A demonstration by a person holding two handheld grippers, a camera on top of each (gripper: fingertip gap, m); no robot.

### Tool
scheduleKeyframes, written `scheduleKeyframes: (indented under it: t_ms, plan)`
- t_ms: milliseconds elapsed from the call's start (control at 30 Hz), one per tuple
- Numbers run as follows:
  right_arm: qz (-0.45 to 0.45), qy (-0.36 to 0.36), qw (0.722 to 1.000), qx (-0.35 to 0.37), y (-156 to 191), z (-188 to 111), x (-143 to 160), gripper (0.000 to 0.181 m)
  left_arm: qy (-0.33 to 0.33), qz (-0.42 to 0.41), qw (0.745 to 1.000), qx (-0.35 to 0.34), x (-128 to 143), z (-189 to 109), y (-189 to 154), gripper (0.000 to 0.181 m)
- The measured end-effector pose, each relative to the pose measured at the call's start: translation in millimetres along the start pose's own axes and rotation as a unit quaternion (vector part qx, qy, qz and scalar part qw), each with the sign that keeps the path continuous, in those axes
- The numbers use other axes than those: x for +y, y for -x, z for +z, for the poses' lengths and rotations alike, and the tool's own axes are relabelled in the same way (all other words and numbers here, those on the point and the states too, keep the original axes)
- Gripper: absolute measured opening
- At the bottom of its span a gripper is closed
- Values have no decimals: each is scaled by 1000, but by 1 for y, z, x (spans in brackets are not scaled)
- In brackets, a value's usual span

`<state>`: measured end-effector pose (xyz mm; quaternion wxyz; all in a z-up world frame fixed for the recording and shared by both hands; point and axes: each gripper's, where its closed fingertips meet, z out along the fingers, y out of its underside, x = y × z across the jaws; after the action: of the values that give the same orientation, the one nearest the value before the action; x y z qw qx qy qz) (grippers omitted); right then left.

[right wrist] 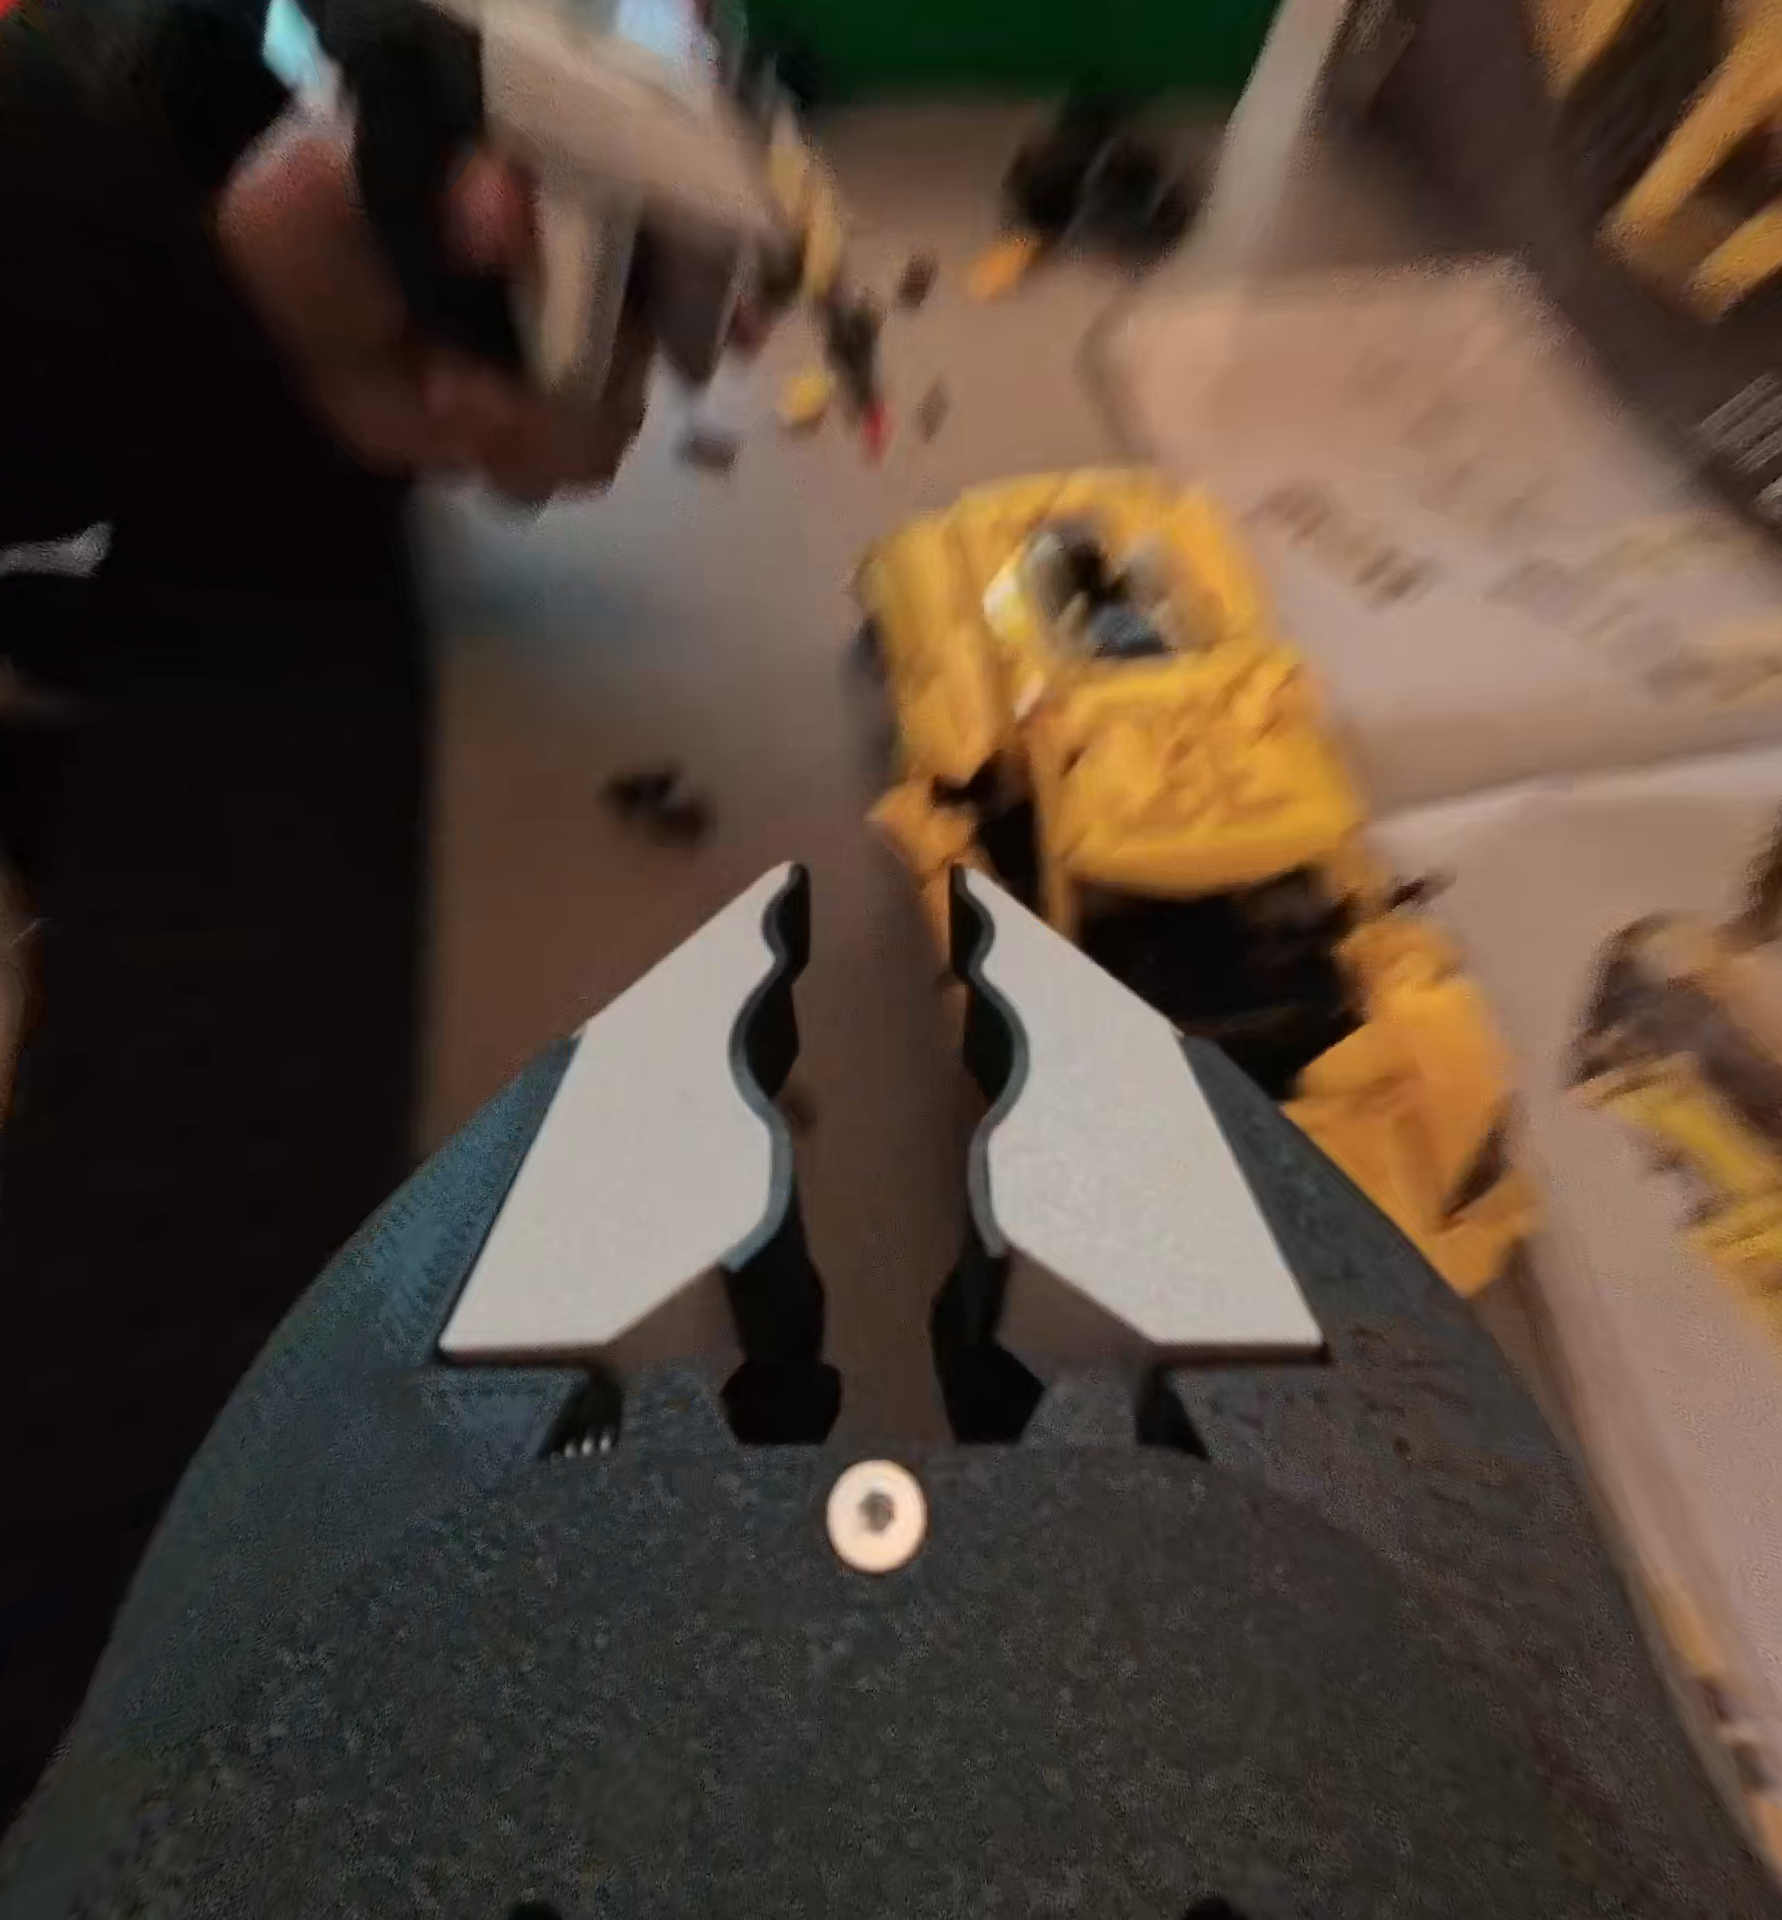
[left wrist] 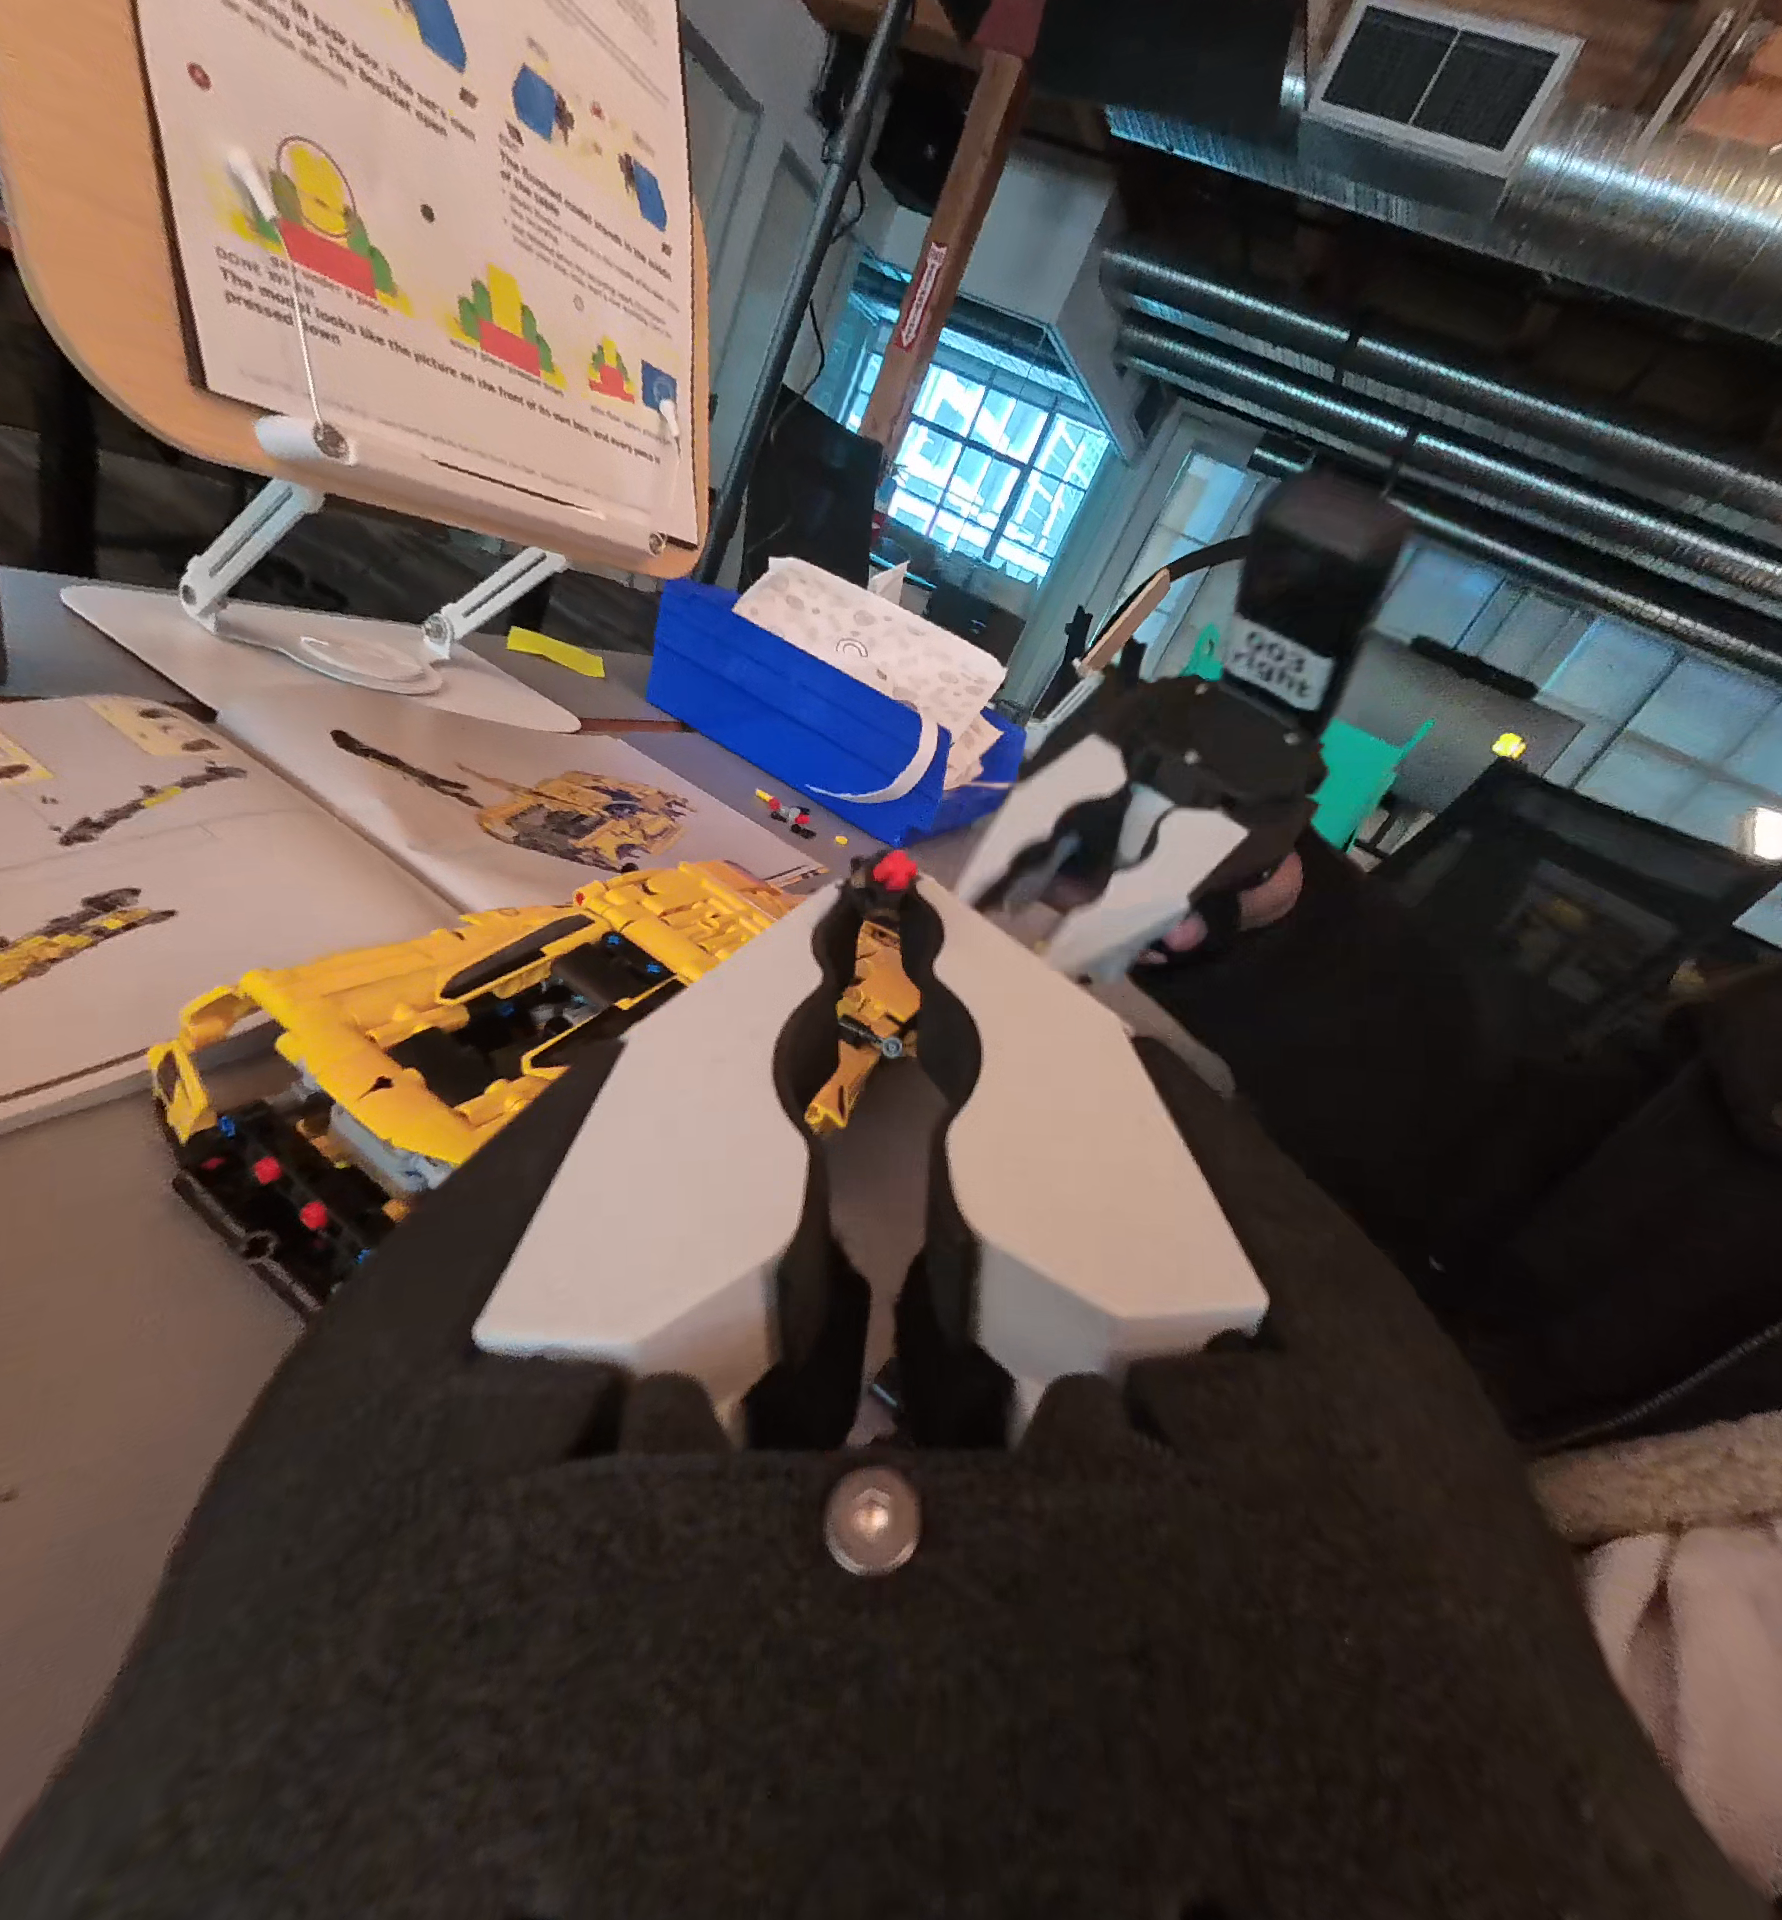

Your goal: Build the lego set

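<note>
A yellow and black lego car (left wrist: 451, 1029) lies on the grey table left of my left gripper; it also shows, blurred, in the right wrist view (right wrist: 1178, 810). My left gripper (left wrist: 882, 894) is shut on a small yellow and black lego sub-assembly (left wrist: 871, 1013) with a red pin (left wrist: 895, 869) at its top, held above the table. My right gripper (right wrist: 876, 883) is open and empty, just left of the car. In the left wrist view it (left wrist: 1095, 883) hovers to the right, beyond my left gripper.
An open instruction booklet (left wrist: 139, 852) lies left of the car. A blue bin (left wrist: 793, 717) with paper bags stands behind, small loose pieces (left wrist: 788, 812) before it. An instruction sheet on a stand (left wrist: 409, 260) is at the back left. Loose pieces (right wrist: 845, 343) lie far on the table. One gripper's finger ends stand about 12 cm off the other's.
</note>
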<state>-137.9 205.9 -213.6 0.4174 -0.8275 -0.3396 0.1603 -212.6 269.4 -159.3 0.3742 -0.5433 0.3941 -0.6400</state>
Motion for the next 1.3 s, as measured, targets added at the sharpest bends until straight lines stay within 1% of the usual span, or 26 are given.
scheduleKeyframes:
  t_ms: [33, 67, 133, 200, 267, 367, 500, 567, 633, 700, 767, 800, 867, 900, 933, 1000, 1033, 1100, 1133, 1233, 1300]
  plan:
    - [11, 37, 998, -43, 14, 0, 23, 25, 7, 6, 1000, -1, 2, 1, -1, 7]
    - [11, 54, 997, -61, 22, 1, 41, 22, 18, 12, 1000, -1, 6, 3, -1, 7]
    - [-5, 59, 997, -43, 24, 8, 67, 22, 42, 26, 999, -4, 15, 8, -3, 7]
    - [-17, 72, 997, -36, 23, 16, 85, 22, 64, 45, 997, -9, 23, 12, -4, 7]
    - [-23, 73, 996, -46, 24, 22, 86, 24, 74, 57, 996, -10, 27, 14, -6, 7]
    - [-38, 77, 995, -48, 23, 25, 84, 22, 81, 54, 995, -9, 30, 14, -6, 7]
    - [-53, 86, 993, -54, 25, 30, 88, 13, 89, 44, 995, -4, 33, 15, -7, 7]
    - [-66, 81, 994, -41, 23, 31, 88, 6, 97, 47, 994, -3, 36, 17, -8, 7]
    - [-86, 83, 992, -31, 24, 31, 88, 5, 105, 50, 993, -3, 39, 18, -8, 7]
    - [-81, 87, 992, -31, 24, 31, 87, 6, 111, 55, 992, -7, 41, 18, -7, 7]
    - [-55, 101, 992, -44, 26, 26, 88, 6, 113, 57, 992, -10, 42, 18, -6, 7]
    - [-42, 116, 991, -42, 24, 19, 88, 5, 113, 56, 992, -11, 42, 18, -6, 7]
    - [-21, 170, 985, -28, 16, -7, 94, 5, 110, 54, 992, -12, 42, 17, -6, 7]
    - [5, 217, 976, -32, 14, -25, 103, 5, 109, 53, 993, -12, 41, 17, -5, 7]
    - [36, 278, 959, -30, 11, -46, 115, 5, 108, 52, 993, -12, 41, 17, -6, 7]
    - [84, 389, 918, 7, -3, -94, 141, 4, 107, 52, 993, -11, 41, 17, -6, 7]
    - [110, 438, 892, 16, -5, -118, 153, 4, 108, 52, 993, -11, 41, 17, -6, 7]
    - [167, 539, 825, 28, -5, -163, 181, 4, 111, 52, 992, -12, 42, 18, -6, 7]
    - [187, 579, 793, 33, -6, -182, 193, 4, 112, 52, 992, -13, 43, 18, -5, 7]
    - [234, 649, 722, 53, -9, -219, 220, 4, 114, 46, 992, -15, 44, 17, -4, 7]
    - [253, 679, 688, 48, -6, -235, 235, 4, 115, 46, 992, -16, 44, 17, -4, 7]
